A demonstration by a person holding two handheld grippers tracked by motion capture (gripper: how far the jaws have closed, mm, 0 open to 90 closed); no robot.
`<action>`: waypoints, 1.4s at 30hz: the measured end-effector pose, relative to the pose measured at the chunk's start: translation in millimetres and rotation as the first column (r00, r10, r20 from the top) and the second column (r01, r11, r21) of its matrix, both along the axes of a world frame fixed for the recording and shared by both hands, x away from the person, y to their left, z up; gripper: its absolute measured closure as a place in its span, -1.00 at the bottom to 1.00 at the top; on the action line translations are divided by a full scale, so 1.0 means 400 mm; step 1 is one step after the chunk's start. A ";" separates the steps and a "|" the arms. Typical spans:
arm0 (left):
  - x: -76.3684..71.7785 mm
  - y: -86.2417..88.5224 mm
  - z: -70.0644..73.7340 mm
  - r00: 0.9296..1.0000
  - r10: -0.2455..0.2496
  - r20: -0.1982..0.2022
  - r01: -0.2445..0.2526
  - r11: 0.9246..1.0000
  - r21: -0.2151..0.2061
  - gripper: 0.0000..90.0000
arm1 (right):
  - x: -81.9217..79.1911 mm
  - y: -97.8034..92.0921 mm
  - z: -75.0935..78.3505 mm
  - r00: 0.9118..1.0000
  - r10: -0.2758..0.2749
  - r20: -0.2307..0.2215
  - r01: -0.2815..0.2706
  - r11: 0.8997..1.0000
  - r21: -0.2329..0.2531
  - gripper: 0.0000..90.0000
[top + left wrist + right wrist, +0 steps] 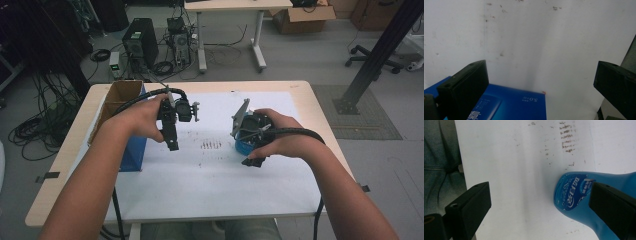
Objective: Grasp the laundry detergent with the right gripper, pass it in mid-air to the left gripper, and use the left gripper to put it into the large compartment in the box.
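From my feed I see a grey floor point(310, 55) under dim light. A white desk point(235, 6) stands at the far side, with a PC tower point(140, 42) and tangled cables point(35, 127) to its left. A cardboard box point(302, 17) sits beside the desk, an office chair base point(372, 59) farther right, and a black post point(380, 52) rises from a mat point(367, 115).

High view sat above the person's side, facing fwd/down over the whole white sheet point(210, 170). Both gripper views rode low, v. close, aimed down at that sheet. Right gripper view shared brown smudges point(567, 137) w/ high view, at 12 o'clock.
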State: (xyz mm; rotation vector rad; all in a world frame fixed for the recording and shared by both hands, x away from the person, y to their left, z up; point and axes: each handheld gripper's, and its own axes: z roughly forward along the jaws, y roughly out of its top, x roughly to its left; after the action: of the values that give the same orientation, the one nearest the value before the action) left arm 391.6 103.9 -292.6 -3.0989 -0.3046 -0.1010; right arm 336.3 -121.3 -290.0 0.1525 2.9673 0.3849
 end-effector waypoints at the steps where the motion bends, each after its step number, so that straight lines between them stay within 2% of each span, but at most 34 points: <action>1: 0.000 0.000 0.000 1.000 0.000 0.000 0.000 1.000 0.000 -1.00 | 0.000 0.000 0.000 1.000 0.000 0.000 0.000 1.000 0.000 -0.90; 19: -0.008 -0.013 -0.006 1.000 -0.009 -0.005 0.009 1.000 0.006 -0.99 | 0.010 0.003 -0.006 1.000 0.019 -0.005 -0.019 1.000 0.006 -0.90; 22: -0.011 -0.018 -0.008 1.000 -0.016 -0.004 0.016 1.000 0.020 -0.99 | 0.003 -0.008 -0.013 1.000 0.015 -0.009 -0.015 1.000 0.012 -0.89; 27: -0.015 -0.025 -0.006 1.000 -0.016 0.004 0.016 1.000 0.012 -1.00 | -0.008 -0.022 -0.018 1.000 0.009 -0.010 -0.009 1.000 0.012 -0.90; 33: -0.025 -0.030 -0.005 1.000 -0.022 0.011 0.021 0.999 0.025 -1.00 | -0.027 -0.046 -0.026 1.000 0.002 -0.014 -0.002 1.000 0.019 -0.89; 42: -0.058 -0.030 -0.002 0.999 -0.041 0.014 0.041 0.999 0.006 -1.00 | -0.056 -0.101 -0.034 0.999 -0.034 -0.013 0.035 0.999 0.040 -0.89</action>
State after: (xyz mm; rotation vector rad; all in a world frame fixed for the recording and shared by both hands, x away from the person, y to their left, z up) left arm 368.4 92.0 -293.3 -3.1011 -0.2402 -0.1250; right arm 314.0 -161.8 -303.8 0.2107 2.9658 0.4407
